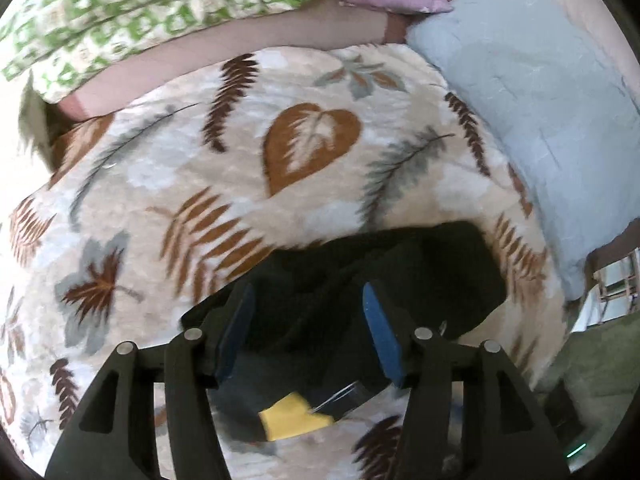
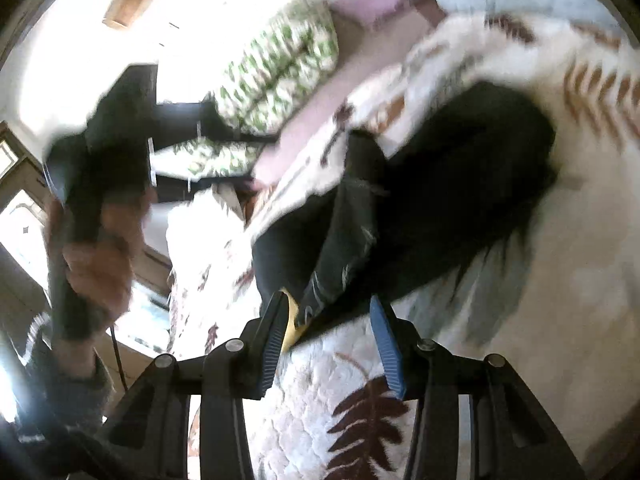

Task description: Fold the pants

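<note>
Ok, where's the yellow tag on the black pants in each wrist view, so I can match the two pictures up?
Left wrist view: the yellow tag sits at the bottom centre, on the near edge of the black pants, below the gap between the tongs.
Right wrist view: the yellow tag is lower centre, right beside the left blue finger pad, partly hidden by it.
Shared landmark: the green-patterned pillow, at the far side of the leaf-print blanket.

A leaf-print blanket (image 1: 192,152) covers the bed, bearing black pants (image 1: 420,264) and pillows (image 1: 532,112).
</note>
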`<move>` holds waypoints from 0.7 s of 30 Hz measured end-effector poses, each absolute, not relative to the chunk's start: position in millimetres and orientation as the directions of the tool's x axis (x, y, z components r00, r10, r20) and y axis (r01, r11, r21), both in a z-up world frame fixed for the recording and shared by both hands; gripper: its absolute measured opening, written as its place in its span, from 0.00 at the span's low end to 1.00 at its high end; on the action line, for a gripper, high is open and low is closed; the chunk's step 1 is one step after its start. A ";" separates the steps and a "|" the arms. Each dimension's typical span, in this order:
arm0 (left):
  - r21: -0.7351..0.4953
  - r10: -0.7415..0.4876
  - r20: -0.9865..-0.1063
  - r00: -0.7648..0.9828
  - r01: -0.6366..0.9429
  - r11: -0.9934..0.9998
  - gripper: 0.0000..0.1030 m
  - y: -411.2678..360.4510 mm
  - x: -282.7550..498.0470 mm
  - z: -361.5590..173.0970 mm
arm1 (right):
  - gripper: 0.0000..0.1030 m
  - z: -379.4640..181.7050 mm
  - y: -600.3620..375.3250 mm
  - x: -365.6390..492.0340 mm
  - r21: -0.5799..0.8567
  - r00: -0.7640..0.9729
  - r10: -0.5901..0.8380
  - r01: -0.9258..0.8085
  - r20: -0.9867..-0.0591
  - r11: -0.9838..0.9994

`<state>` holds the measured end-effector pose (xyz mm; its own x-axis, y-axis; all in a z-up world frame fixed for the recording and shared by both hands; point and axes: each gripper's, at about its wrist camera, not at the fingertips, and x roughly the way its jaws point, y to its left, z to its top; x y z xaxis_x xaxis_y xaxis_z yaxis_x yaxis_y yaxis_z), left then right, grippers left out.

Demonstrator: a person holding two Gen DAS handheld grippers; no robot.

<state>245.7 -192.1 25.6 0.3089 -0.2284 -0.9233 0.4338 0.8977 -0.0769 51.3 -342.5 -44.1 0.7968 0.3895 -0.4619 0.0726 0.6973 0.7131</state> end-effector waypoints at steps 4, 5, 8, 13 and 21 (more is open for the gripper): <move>-0.075 -0.223 -0.923 0.315 0.420 0.905 0.54 -164.3 224.1 2.0 | 0.52 -23.1 -355.1 68.0 0.614 0.816 0.293 0.093 -0.498 0.783; -0.094 -0.238 -0.922 0.305 0.421 0.902 0.54 -158.7 220.5 -6.7 | 0.54 -20.9 -358.2 72.7 0.601 0.816 0.282 0.098 -0.504 0.793; -0.084 -0.210 -0.934 0.290 0.393 0.916 0.54 -153.3 224.2 -27.7 | 0.54 -24.1 -359.9 96.5 0.579 0.804 0.269 0.113 -0.531 0.807; -0.083 -0.180 -0.933 0.312 0.301 0.950 0.57 -138.9 249.2 -43.7 | 0.51 -43.3 -358.8 116.7 0.537 0.763 0.267 0.123 -0.589 0.834; -0.003 -0.146 -0.911 0.386 0.348 0.937 0.63 -140.5 244.7 -54.2 | 0.46 -60.0 -356.4 126.2 0.495 0.721 0.262 0.127 -0.641 0.859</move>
